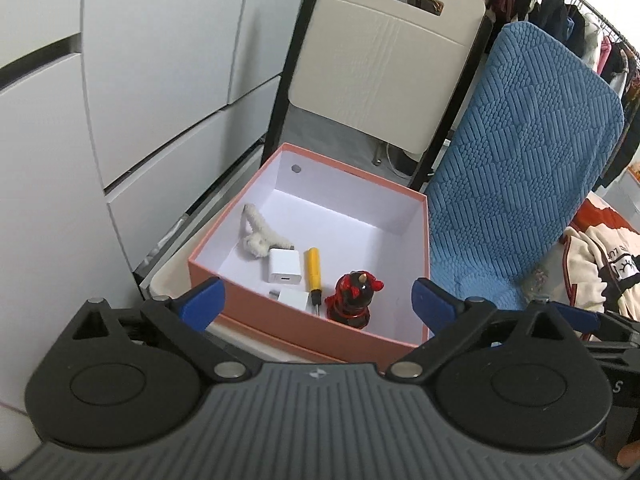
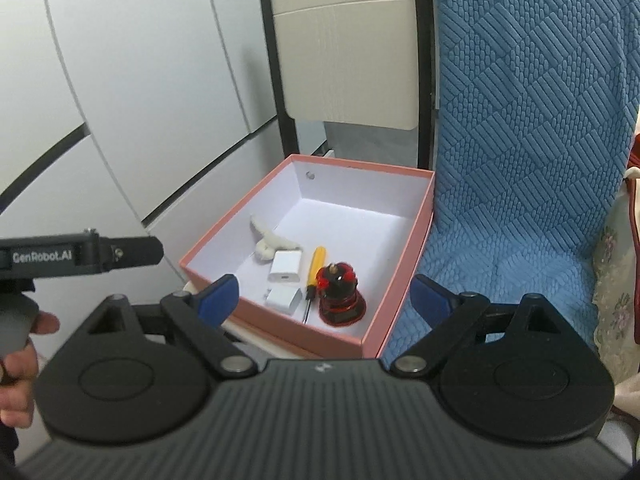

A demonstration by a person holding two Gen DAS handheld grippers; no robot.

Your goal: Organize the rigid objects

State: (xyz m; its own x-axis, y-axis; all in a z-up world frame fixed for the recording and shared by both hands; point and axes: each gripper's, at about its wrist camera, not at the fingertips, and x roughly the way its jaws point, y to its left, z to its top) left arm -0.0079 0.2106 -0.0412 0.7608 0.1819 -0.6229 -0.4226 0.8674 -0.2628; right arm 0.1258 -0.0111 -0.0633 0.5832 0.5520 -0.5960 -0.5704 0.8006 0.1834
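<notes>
A pink box [image 1: 256, 308] [image 2: 404, 248] with a white inside stands open. In it lie two white chargers [image 1: 283, 266] [image 2: 285, 271], a yellow-handled screwdriver [image 1: 313, 268] [image 2: 316, 264], a red and black figurine [image 1: 354, 298] [image 2: 339, 294] and a white fluffy item [image 1: 256, 232] [image 2: 270, 240]. My left gripper [image 1: 318, 300] is open and empty, held above the box's near edge. My right gripper [image 2: 324, 296] is open and empty, also above the near edge. The left gripper's body shows in the right wrist view at the left [image 2: 80, 256].
A blue quilted cushion [image 1: 520, 168] [image 2: 532, 140] leans right of the box. A beige chair back [image 1: 384, 64] [image 2: 344, 48] stands behind it. White cabinet doors [image 1: 120, 100] [image 2: 120, 100] are on the left. Clothes hang at the far right [image 1: 560, 4].
</notes>
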